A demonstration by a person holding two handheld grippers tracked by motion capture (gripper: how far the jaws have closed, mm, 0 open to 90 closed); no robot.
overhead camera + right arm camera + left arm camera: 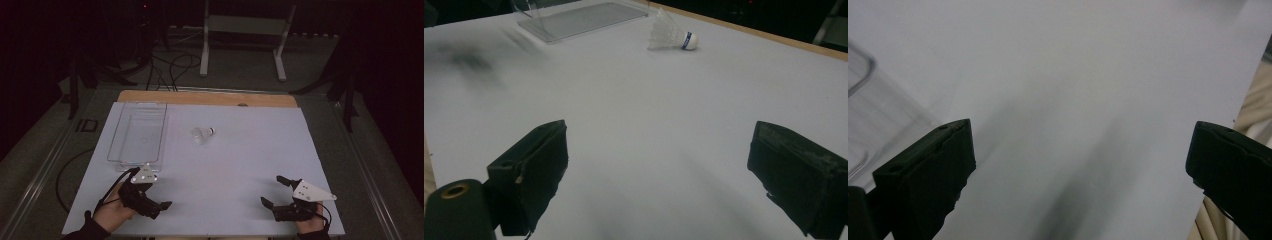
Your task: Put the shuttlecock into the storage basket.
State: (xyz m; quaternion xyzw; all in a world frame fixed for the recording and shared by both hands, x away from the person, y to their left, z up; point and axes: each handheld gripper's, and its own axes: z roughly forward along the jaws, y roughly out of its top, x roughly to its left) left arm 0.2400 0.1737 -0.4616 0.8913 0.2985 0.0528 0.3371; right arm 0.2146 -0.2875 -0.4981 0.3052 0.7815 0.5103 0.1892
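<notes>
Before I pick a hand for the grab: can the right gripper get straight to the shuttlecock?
Probably yes. The right gripper is open, and bare white table lies between it and the shuttlecock. The clear tray stands off to the side.

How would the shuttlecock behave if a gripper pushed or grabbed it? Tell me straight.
The shuttlecock lies on its side, so a push would probably roll it in a curve around its cork tip. Its thin white skirt looks light and crushable; grip gently.
</notes>
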